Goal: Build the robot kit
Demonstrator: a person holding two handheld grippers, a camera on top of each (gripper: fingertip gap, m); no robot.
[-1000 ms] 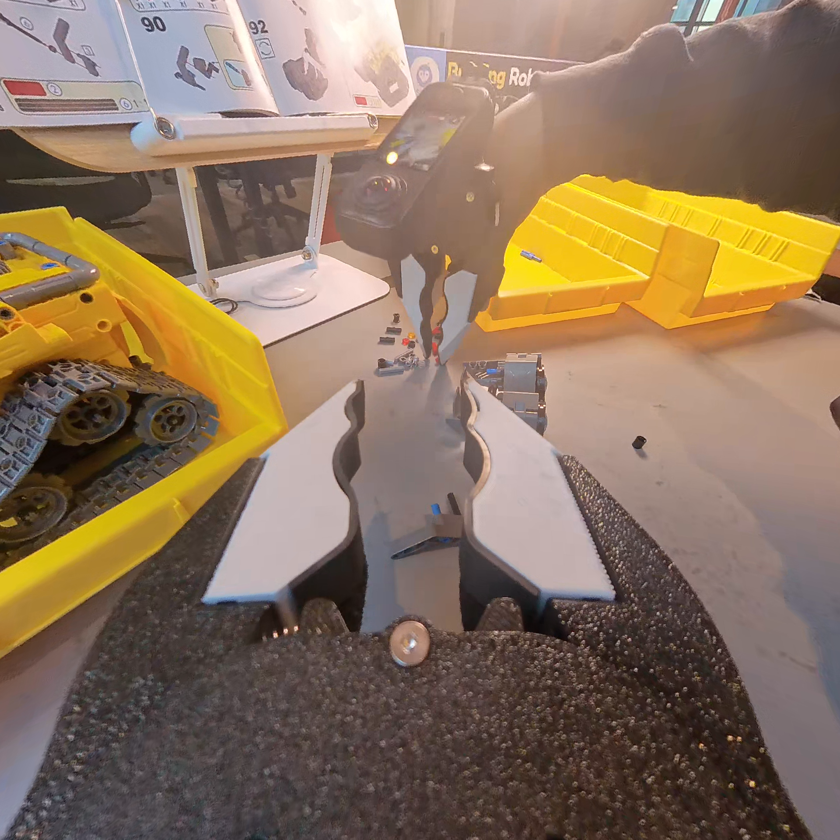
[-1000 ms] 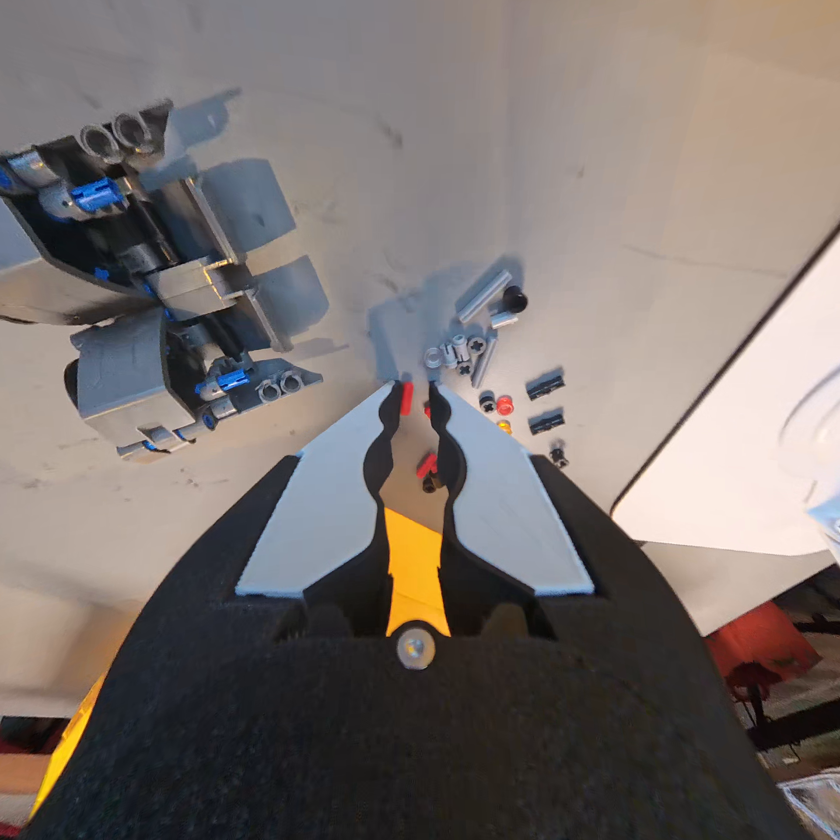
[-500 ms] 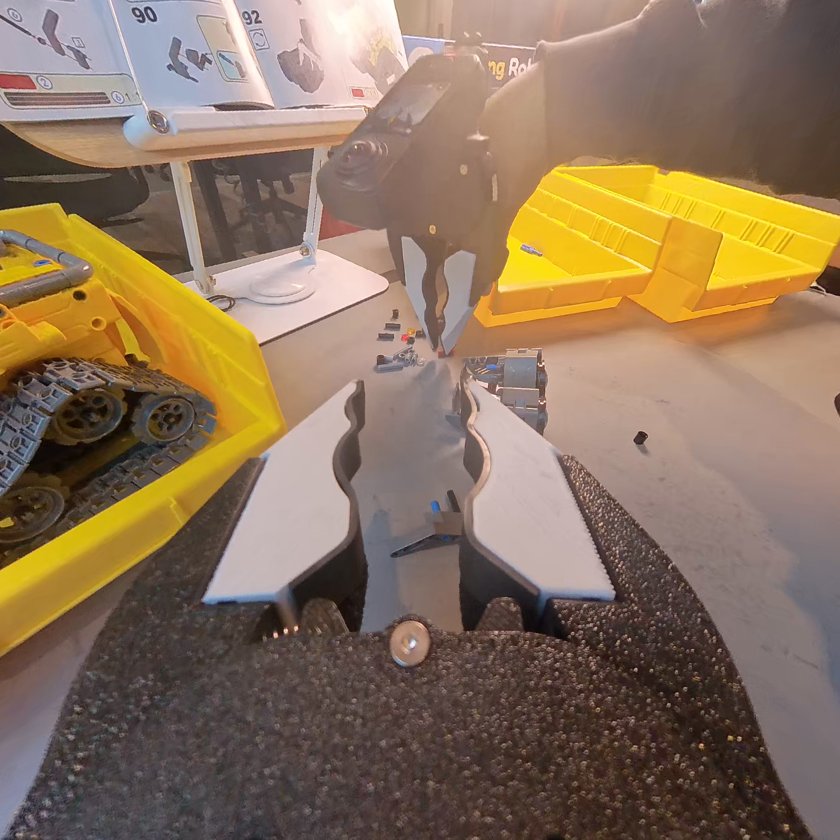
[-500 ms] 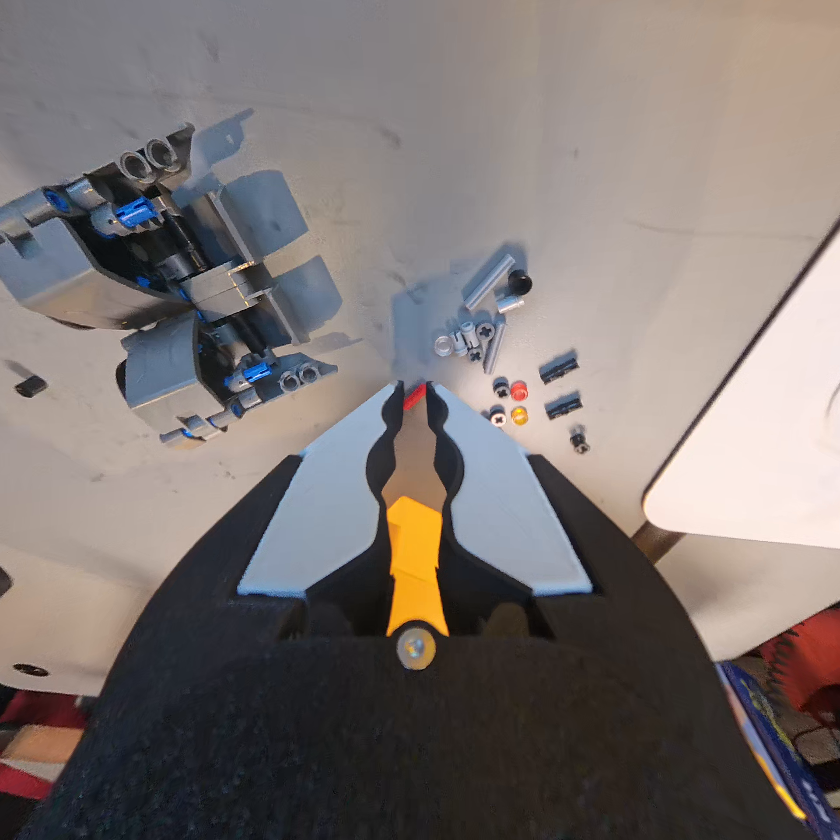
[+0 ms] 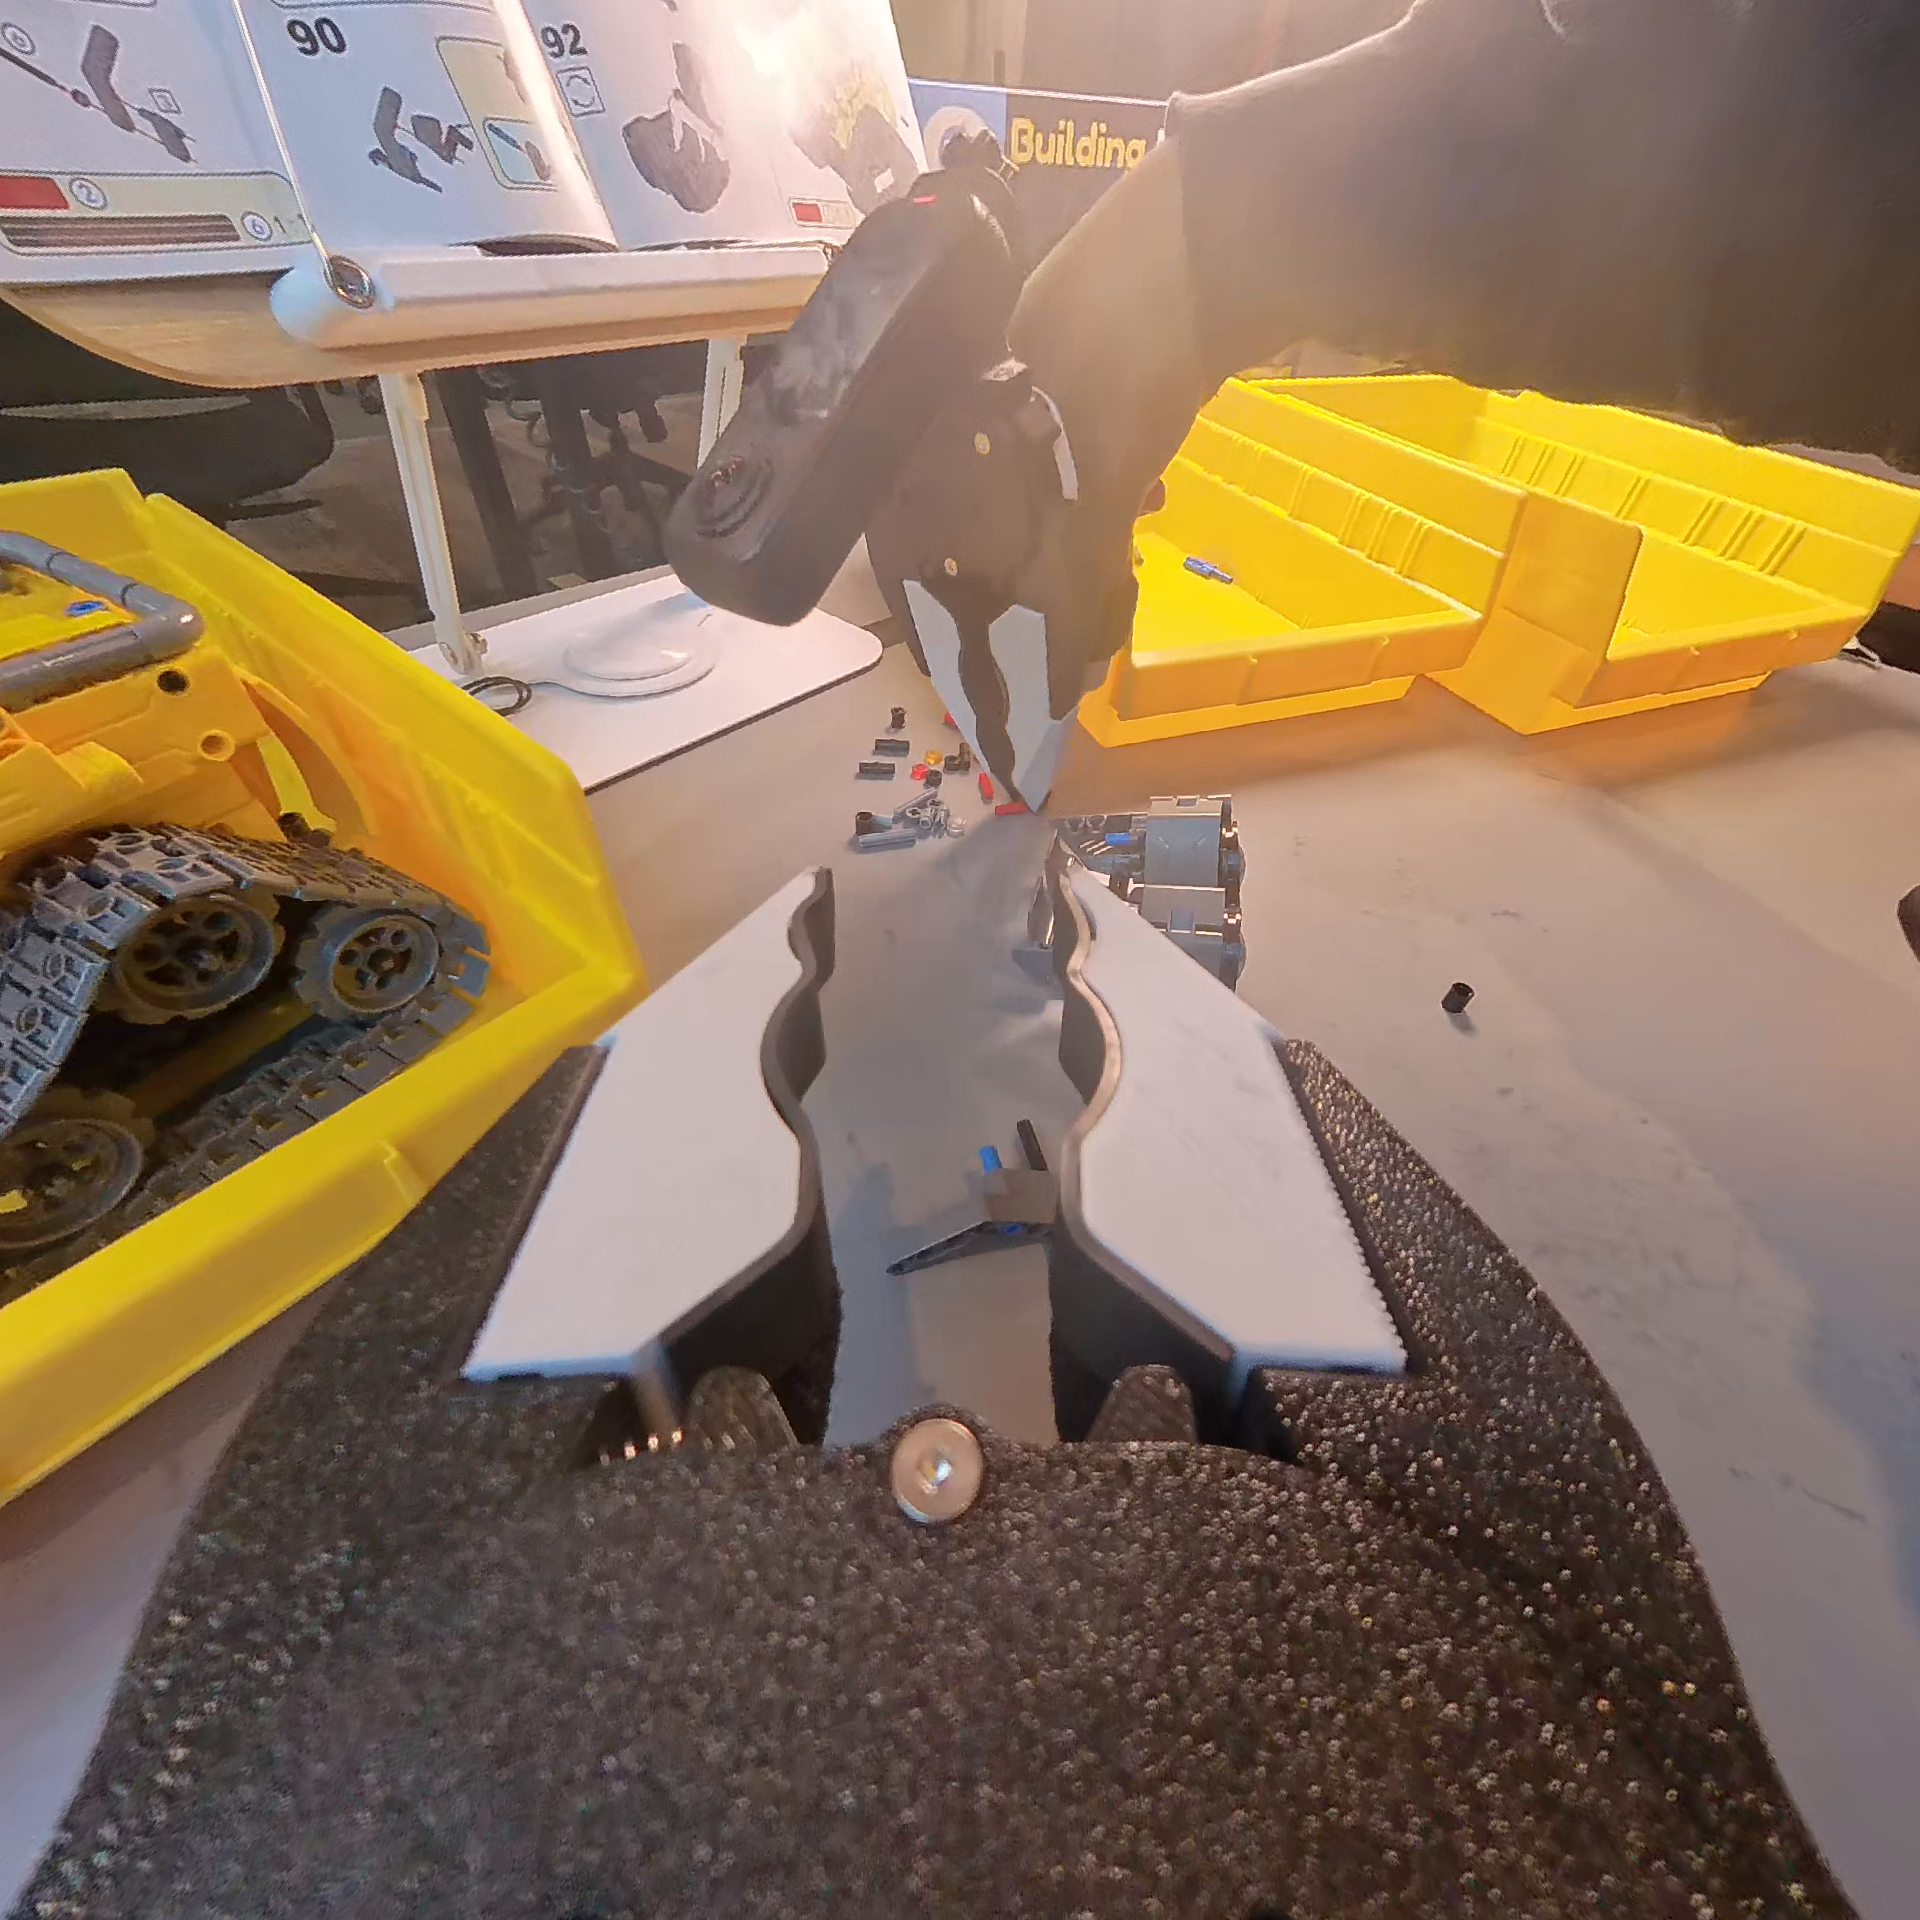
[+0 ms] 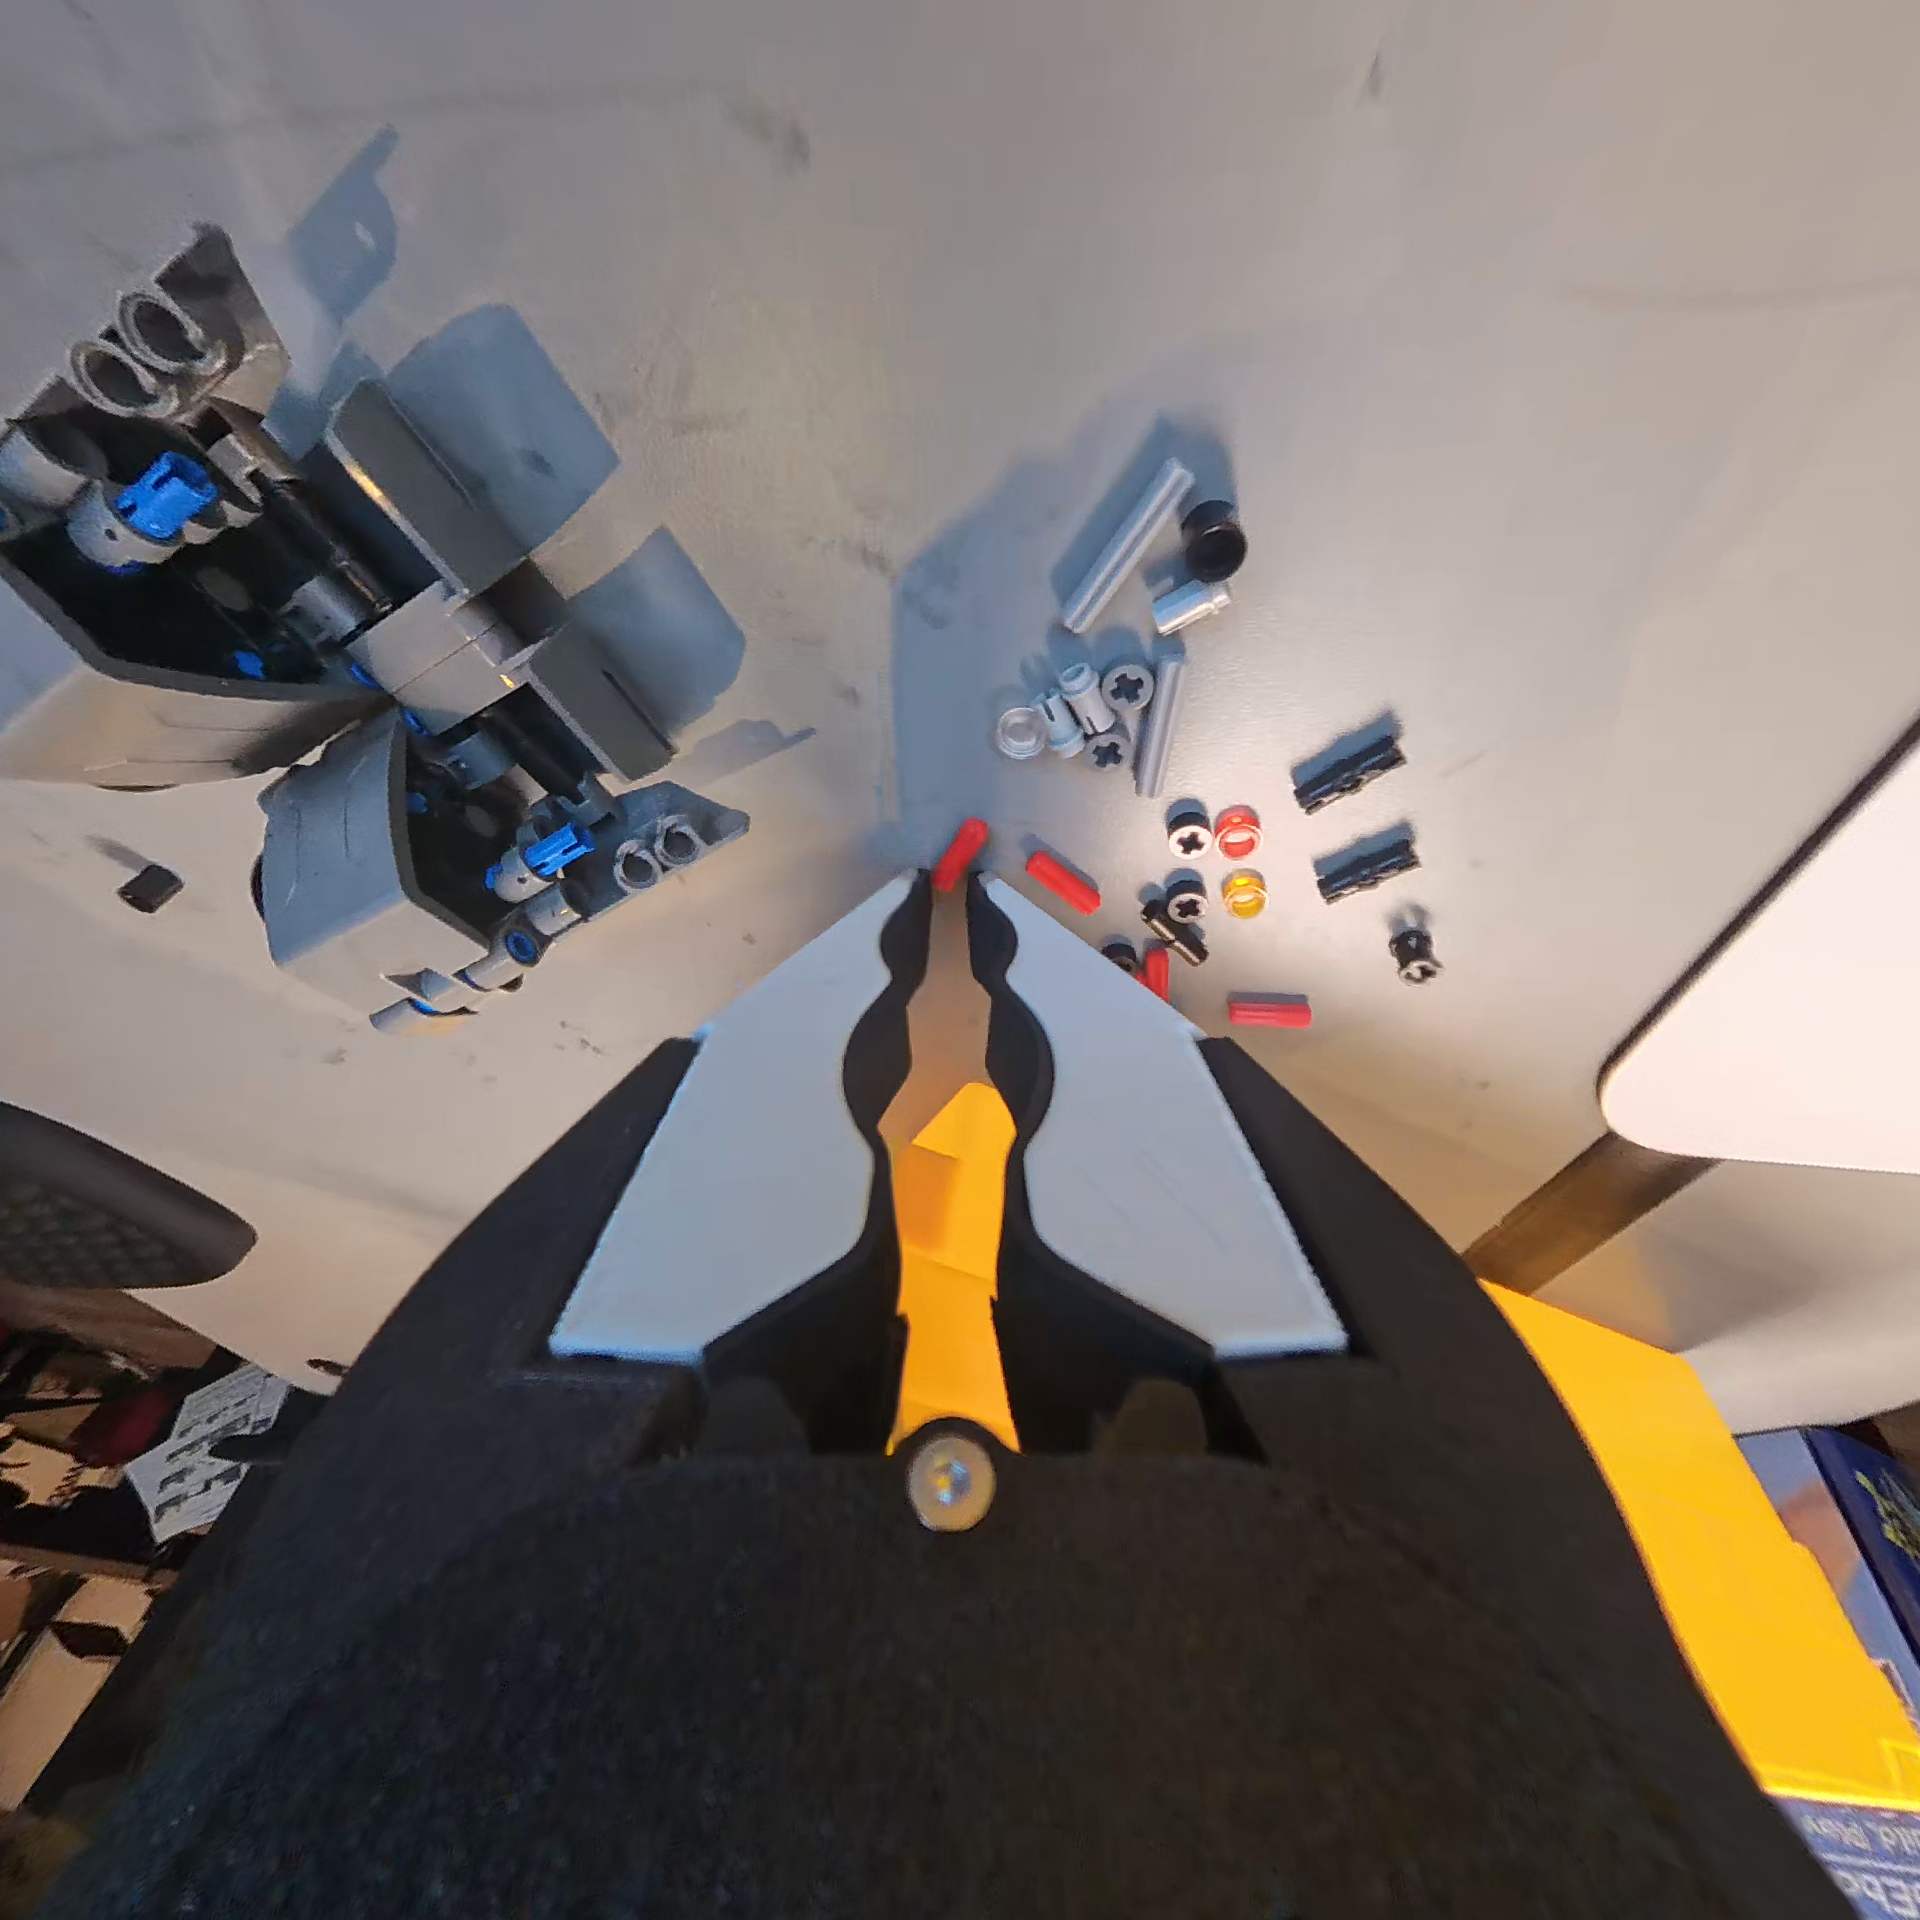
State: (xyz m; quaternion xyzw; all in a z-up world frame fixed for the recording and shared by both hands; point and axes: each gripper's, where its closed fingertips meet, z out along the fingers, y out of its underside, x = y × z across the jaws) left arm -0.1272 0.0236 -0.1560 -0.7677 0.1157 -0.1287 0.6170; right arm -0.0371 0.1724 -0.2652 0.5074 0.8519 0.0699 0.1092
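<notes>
My right gripper point(image 6: 948, 885) is shut on a small red pin point(image 6: 958, 852) at its very tips, just above the grey table. In the left wrist view this gripper point(image 5: 1013, 779) hangs tip-down with the red pin point(image 5: 1008, 805) over a scatter of small parts point(image 5: 914, 800). A grey and black brick assembly with blue pins point(image 6: 416, 675) lies to its left. My left gripper point(image 5: 940, 894) is open and empty, low over the table. The assembly point(image 5: 1179, 873) is just beyond its right fingertip. A small grey piece with a blue pin point(image 5: 1013, 1195) lies between its fingers.
Loose grey axles, bushes, black connectors and more red pins point(image 6: 1060, 881) lie right of my right gripper. A yellow bin point(image 5: 447, 790) holds a tracked yellow model point(image 5: 260, 935). Divided yellow bins point(image 5: 1455, 540), a booklet stand point(image 5: 623, 655) and a loose black piece point(image 5: 1460, 997) are around. The tips of one gripper are about 20 centimetres away from the tips of the other.
My right gripper has closed on a red pin and pulled back up from the parts pile, tilting over. My left gripper has stayed put and open.
</notes>
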